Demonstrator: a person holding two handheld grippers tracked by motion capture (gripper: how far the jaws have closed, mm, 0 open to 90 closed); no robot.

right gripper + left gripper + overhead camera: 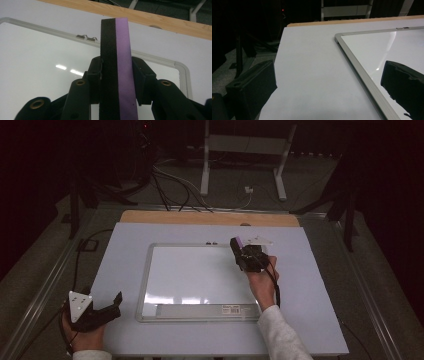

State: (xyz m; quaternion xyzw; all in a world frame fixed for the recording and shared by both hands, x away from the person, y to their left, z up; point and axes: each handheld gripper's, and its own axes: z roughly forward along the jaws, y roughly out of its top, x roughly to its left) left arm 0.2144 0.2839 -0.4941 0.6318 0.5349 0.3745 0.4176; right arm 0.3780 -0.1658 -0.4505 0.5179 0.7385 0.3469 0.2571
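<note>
A whiteboard (195, 275) with a silver frame lies flat in the middle of the white table (310, 320); its surface looks blank. My right gripper (241, 249) hovers over the board's far right corner, shut on an eraser (236, 242) with a black felt side and a purple side. In the right gripper view the eraser (117, 50) stands upright between the jaws of my right gripper (116, 75), above the whiteboard (37, 55). My left gripper (115, 302) rests open at the table's near left corner. In its own view, my left gripper (327, 82) has its jaws spread wide with nothing between them, beside the whiteboard's frame (352, 57).
A wooden strip (210, 217) runs along the table's far edge. Two small metal clips (212, 242) sit on the board's far frame, and a labelled tray strip (200, 310) on its near edge. Cables (175, 185) and white stand legs (205, 165) lie on the floor beyond.
</note>
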